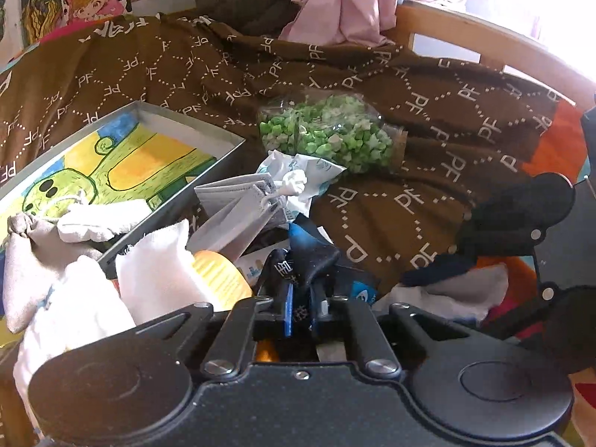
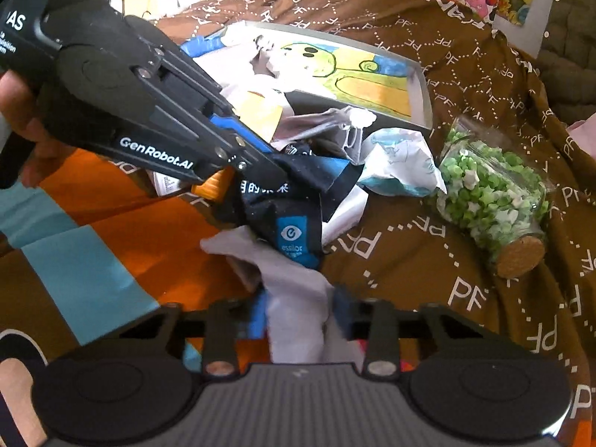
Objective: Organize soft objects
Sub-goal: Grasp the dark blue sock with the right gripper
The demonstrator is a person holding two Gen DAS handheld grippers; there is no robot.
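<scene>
A dark navy cloth with white characters and a blue eye logo lies crumpled on the bed. My left gripper reaches in from the upper left and is shut on its top edge. The left wrist view shows the blue pads pinching that navy cloth close to the camera. Just below it lies a white-grey cloth. My right gripper has this cloth bunched between its blue fingers, and they press on it. A hand holds the left gripper's handle at the far left.
A corked jar of green paper stars lies on the brown patterned blanket. A shallow grey box with a drawing holds pale pouches. A crumpled white-blue wrapper, white pouches and a wooden bed rail are nearby.
</scene>
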